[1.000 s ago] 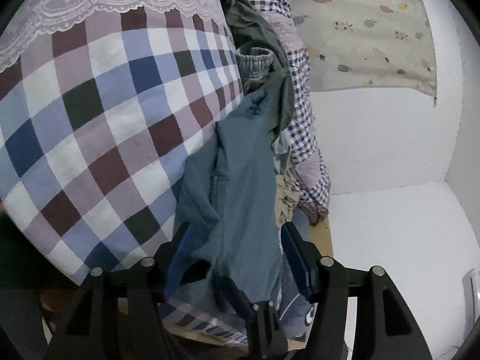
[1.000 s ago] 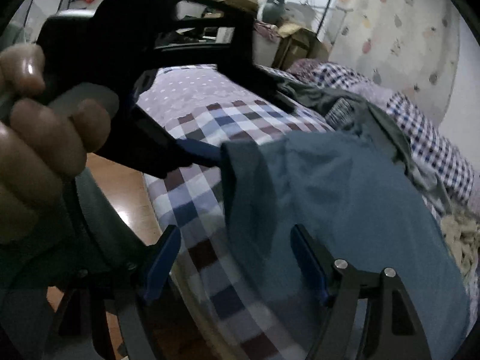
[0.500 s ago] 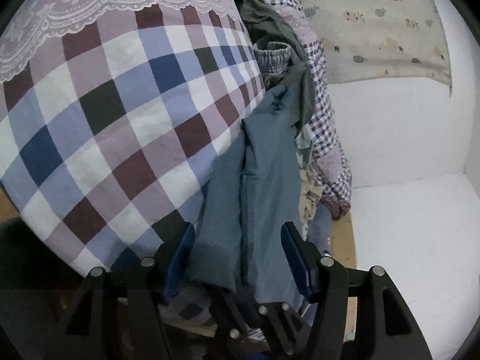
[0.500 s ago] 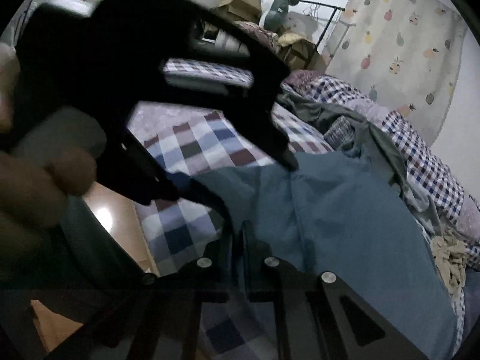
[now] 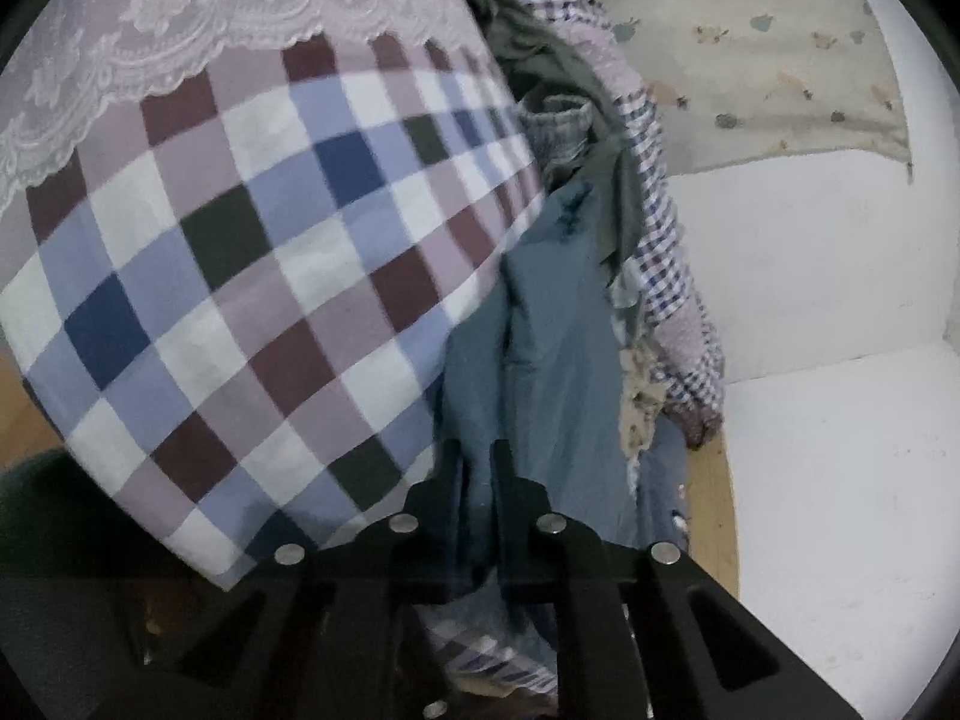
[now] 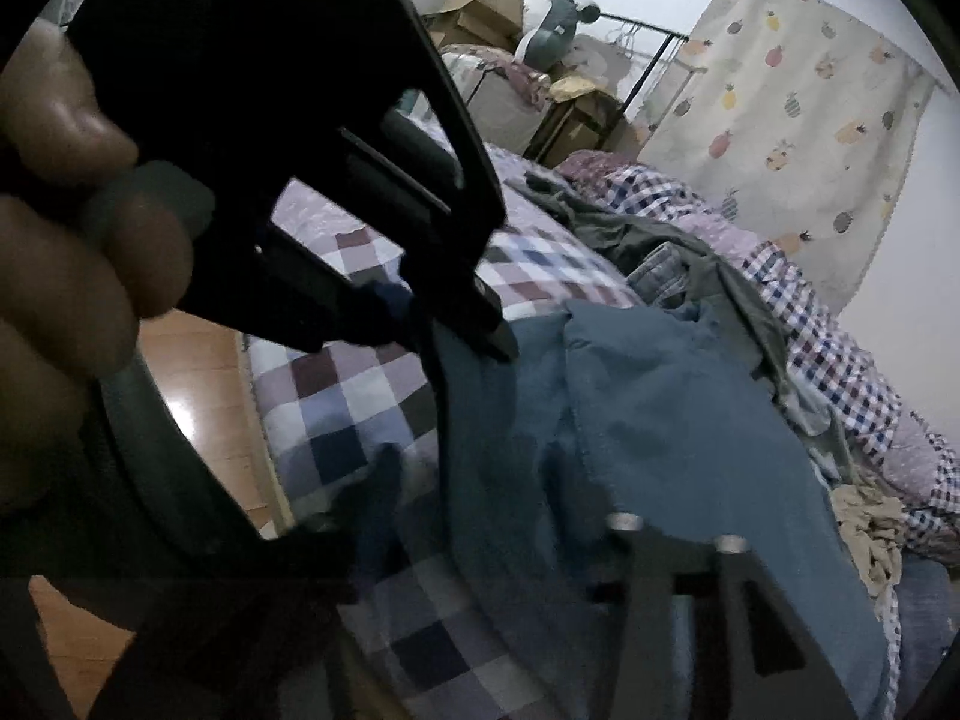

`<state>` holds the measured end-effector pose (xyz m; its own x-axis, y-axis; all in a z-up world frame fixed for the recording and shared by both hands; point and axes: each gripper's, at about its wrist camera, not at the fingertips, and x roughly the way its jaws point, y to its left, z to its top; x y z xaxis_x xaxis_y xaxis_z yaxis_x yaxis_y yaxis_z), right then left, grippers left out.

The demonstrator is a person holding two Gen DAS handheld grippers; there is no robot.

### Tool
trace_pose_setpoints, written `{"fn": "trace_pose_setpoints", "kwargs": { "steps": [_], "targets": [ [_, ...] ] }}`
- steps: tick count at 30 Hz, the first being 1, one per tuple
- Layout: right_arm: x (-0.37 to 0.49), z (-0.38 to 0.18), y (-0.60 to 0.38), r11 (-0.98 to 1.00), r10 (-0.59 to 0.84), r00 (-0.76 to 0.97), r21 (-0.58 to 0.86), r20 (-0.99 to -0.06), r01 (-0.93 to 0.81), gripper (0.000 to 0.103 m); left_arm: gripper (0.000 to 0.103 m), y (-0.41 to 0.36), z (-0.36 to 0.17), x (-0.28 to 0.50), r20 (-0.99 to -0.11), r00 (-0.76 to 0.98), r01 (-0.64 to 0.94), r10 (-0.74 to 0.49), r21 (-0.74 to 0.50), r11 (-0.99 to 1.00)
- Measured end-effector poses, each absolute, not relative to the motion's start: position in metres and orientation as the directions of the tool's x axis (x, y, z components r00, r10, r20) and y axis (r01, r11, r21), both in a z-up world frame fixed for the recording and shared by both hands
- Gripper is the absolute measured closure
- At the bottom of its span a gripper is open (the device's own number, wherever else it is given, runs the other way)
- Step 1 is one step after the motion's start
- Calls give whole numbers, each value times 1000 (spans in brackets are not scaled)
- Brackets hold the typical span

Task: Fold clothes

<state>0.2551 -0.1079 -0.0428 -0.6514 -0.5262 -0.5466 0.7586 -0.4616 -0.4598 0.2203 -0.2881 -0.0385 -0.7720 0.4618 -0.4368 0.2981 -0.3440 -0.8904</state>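
Main risk: blue garment (image 5: pixel 558 360) snags the olive garment (image 5: pixel 576 78) and the rest of the pile overlapping its far end at upper centre, dragging it along when lifted. Second risk: thin edge slips out, since each grip bites only a little cloth.

Left gripper (image 5: pixel 477 468): jaws clamped on the garment's near edge, bottom centre of the left wrist view. Right gripper (image 6: pixel 675 531): jaws together on the same garment, lower right of its view. Hand (image 6: pixel 66 228) holds the left tool, upper left. Garment lies on the checked bed (image 6: pixel 336 396), near edge lifted.
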Motion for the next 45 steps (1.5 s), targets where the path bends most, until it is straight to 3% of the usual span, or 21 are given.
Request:
{"fn": "trace_pose_setpoints", "kwargs": {
  "steps": [5, 16, 17, 18, 20, 22, 24, 26, 27, 36, 45],
  "targets": [
    [249, -37, -111, -514, -483, -712, -493, -509, 701, 32, 99, -287, -28, 221, -376, -784, 234, 493, -916, -327],
    [211, -30, -124, -591, -411, -749, -474, -519, 653, 34, 100, -282, -3, 222, -226, -808, 77, 544, -956, -283],
    [209, -28, -125, -595, -412, -746, -466, -523, 655, 44, 100, -283, -2, 221, -225, -808, 75, 544, -956, -283],
    [205, -27, -125, -600, -412, -742, -455, -529, 658, 65, 100, -284, -3, 220, -235, -806, 85, 543, -954, -286],
    [194, -23, -124, -613, -404, -729, -428, -552, 664, 93, 100, -286, -4, 219, -254, -803, 105, 539, -951, -292],
    [188, -20, -121, -618, -413, -711, -398, -569, 677, 95, 99, -289, -4, 214, -285, -802, 135, 525, -943, -306],
    [184, -14, -116, -619, -432, -694, -371, -575, 692, 96, 78, -294, -2, 212, -311, -813, 159, 493, -932, -326],
    [183, -8, -110, -620, -452, -683, -348, -574, 703, 96, 31, -299, 1, 212, -329, -832, 177, 447, -920, -349],
    [183, -4, -107, -622, -462, -679, -338, -571, 707, 97, 22, -302, 3, 212, -325, -843, 174, 429, -919, -354],
    [178, 24, -77, -660, -519, -658, -233, -546, 714, 97, 20, -313, -5, 150, -363, -799, 197, 479, -911, -362],
    [174, 42, -55, -668, -564, -637, -163, -526, 726, 97, 20, -294, -1, 61, -406, -703, 81, 584, -861, -502]
  ]
}}
